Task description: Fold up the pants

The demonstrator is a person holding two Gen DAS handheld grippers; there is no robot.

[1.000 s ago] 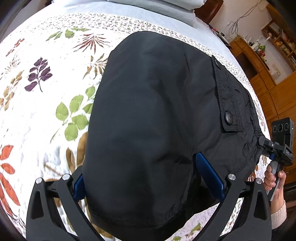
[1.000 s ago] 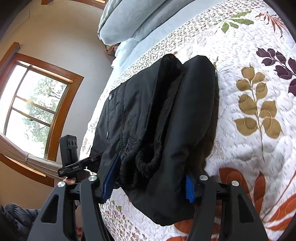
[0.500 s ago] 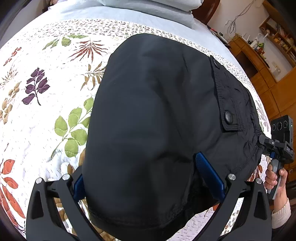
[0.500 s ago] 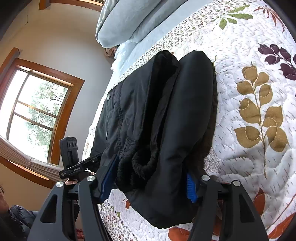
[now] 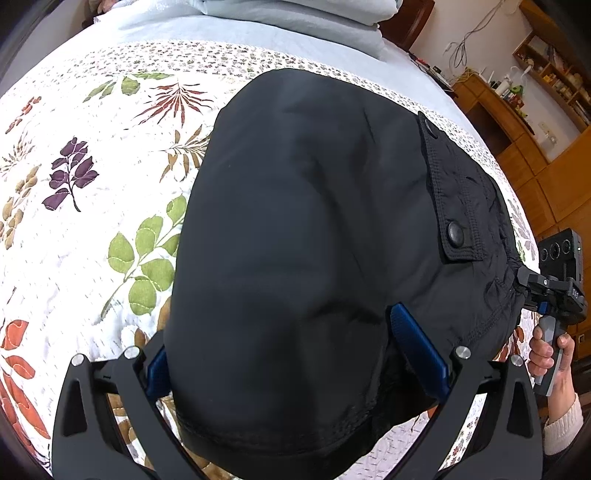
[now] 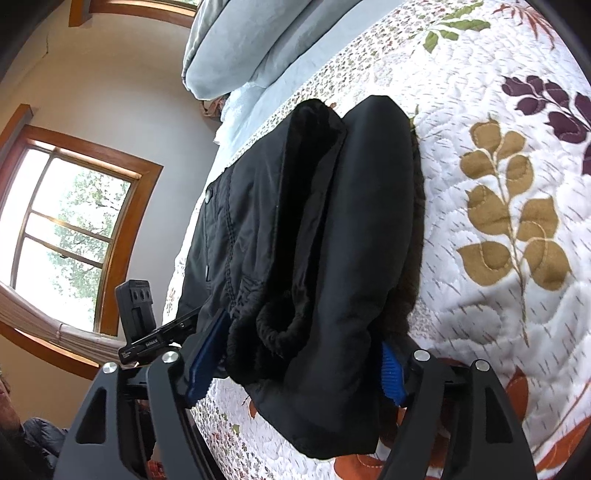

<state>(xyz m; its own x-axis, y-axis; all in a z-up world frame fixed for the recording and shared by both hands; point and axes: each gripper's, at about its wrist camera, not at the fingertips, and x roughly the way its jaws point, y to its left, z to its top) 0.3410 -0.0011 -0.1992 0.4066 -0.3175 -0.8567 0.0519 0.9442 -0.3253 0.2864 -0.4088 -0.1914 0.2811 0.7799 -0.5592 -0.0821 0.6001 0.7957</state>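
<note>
Black pants (image 5: pixel 314 229) lie folded in a thick bundle on a white quilt with leaf prints (image 5: pixel 74 229). My left gripper (image 5: pixel 295 354) holds the near edge of the bundle between its blue pads (image 5: pixel 417 350), the jaws wide around the thick cloth. A flap pocket with a snap button (image 5: pixel 455 236) shows at the right. My right gripper (image 6: pixel 295 358) grips the waistband end of the pants (image 6: pixel 314 240), with the elastic roll between its pads (image 6: pixel 389 373). The right gripper also shows in the left view (image 5: pixel 546 295), held by a hand.
Light blue pillows and bedding (image 5: pixel 277 22) lie at the head of the bed. Wooden cabinets and shelves (image 5: pixel 535 110) stand at the right. A wood-framed window (image 6: pixel 66 229) is beside the bed. The bed's near edge lies close under both grippers.
Both grippers have drawn back slightly toward me with the pants in them. More of the pillows now shows at the top of the left view. The grip is unchanged.
</note>
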